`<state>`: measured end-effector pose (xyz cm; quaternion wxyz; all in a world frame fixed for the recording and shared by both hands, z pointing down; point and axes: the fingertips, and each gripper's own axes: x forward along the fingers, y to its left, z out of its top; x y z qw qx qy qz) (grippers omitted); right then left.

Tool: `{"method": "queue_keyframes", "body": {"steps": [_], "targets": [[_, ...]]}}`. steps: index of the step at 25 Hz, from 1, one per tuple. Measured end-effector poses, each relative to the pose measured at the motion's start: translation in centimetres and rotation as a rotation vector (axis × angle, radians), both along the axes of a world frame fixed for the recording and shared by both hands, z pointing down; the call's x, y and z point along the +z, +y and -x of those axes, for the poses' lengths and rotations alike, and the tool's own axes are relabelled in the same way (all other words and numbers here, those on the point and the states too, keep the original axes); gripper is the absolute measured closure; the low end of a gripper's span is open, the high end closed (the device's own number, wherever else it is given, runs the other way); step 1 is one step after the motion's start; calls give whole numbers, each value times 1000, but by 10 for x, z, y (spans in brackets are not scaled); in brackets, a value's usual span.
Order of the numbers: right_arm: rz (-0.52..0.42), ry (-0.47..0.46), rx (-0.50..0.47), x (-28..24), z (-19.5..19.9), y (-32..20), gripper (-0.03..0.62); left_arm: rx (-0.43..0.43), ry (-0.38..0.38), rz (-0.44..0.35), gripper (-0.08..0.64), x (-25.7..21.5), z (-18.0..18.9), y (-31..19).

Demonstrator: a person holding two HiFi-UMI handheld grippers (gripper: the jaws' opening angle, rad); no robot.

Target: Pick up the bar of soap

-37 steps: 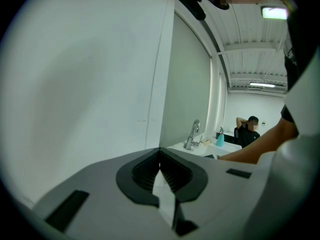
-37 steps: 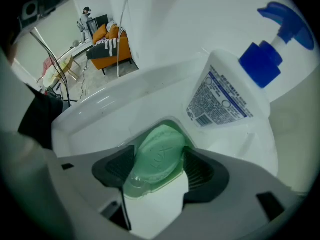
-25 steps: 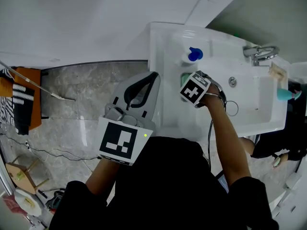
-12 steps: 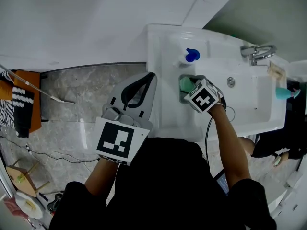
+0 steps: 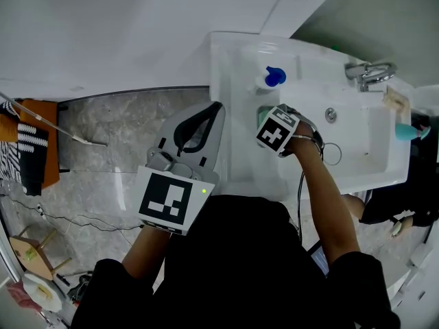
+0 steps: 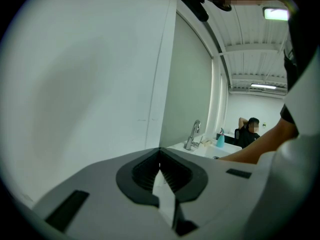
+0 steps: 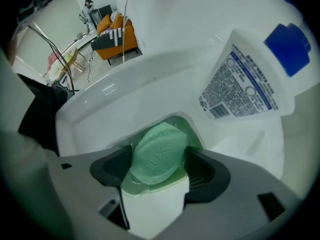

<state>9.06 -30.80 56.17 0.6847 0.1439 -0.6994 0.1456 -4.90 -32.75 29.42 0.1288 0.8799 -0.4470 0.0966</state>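
Soft even indoor light, ceiling lamp (image 6: 276, 14) blown out in the left gripper view, strong fisheye bending and dark vignetted corners, white sink (image 5: 233, 115) glaring, bar of soap (image 7: 157, 156) sharp

"LUX" embossed on soap bar (image 7: 159, 156); bottle label (image 7: 241, 90) print too small

The right tongs (image 7: 159, 168) have just opened wider, the soap (image 7: 157, 153) between them.
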Motion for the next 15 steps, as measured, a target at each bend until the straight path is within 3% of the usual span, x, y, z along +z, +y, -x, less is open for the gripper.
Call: {"method": "queue_keyframes", "body": {"steps": [6, 15], "targets": [[-23, -53, 66, -5, 0, -5, 260, 6, 1, -11, 552, -2, -3, 1], [6, -287, 281, -31, -2, -7, 288, 0, -3, -7, 552, -3, 1, 1]]}}
